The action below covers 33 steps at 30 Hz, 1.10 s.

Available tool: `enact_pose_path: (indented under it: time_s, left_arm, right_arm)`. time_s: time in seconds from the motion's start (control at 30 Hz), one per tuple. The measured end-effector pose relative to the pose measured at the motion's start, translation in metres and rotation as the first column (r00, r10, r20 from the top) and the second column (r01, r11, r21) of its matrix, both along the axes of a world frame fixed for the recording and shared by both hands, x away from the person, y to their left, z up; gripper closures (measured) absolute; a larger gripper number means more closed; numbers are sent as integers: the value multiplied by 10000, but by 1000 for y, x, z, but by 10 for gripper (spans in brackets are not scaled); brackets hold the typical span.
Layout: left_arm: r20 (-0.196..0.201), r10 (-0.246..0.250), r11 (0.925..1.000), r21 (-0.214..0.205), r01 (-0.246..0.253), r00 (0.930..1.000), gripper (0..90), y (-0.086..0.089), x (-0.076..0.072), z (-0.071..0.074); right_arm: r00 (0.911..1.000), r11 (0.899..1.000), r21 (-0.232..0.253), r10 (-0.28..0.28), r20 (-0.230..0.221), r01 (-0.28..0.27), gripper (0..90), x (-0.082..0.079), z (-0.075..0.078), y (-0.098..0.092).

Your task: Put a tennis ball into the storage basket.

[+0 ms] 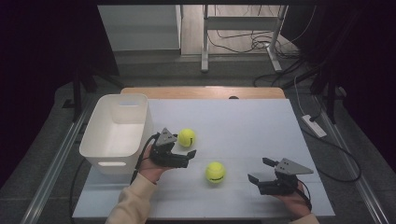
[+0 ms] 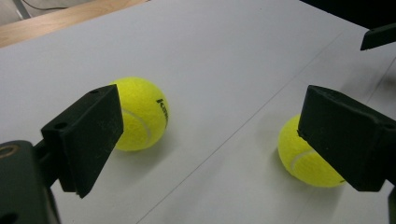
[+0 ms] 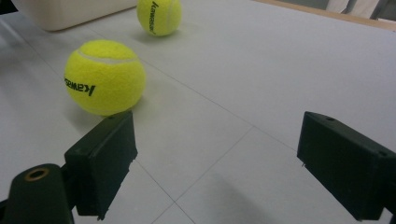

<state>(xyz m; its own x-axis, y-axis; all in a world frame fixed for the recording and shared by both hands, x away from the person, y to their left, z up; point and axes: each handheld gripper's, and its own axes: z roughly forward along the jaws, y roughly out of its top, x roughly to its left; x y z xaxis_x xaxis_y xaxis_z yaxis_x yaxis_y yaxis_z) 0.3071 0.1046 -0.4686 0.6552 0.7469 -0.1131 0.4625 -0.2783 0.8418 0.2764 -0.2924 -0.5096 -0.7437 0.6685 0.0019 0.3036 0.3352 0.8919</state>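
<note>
Risk: the far tennis ball (image 1: 187, 137), lying free on the bench (image 1: 243, 116) just ahead of the left tool (image 1: 186, 154), could roll off if a jaw nudges it. Jaws stand apart, empty. The ball is bright yellow felt, white seam, black lettering. The right tool (image 1: 260, 170) is likewise apart, empty.

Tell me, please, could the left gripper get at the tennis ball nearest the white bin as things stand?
Probably yes: the left gripper is open, the far ball lies just beyond it on bare table, and nothing stands between them.
</note>
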Motion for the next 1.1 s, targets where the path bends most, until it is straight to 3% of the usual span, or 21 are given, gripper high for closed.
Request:
enact_pose_path:
  time_s: [1.1]
  left_arm:
    - [-387,636,9964,581,-613,9972,72,-16,30,-16]
  right_arm:
    - [10000,10000,-19,-7,-42,7,119,0,-1,0]
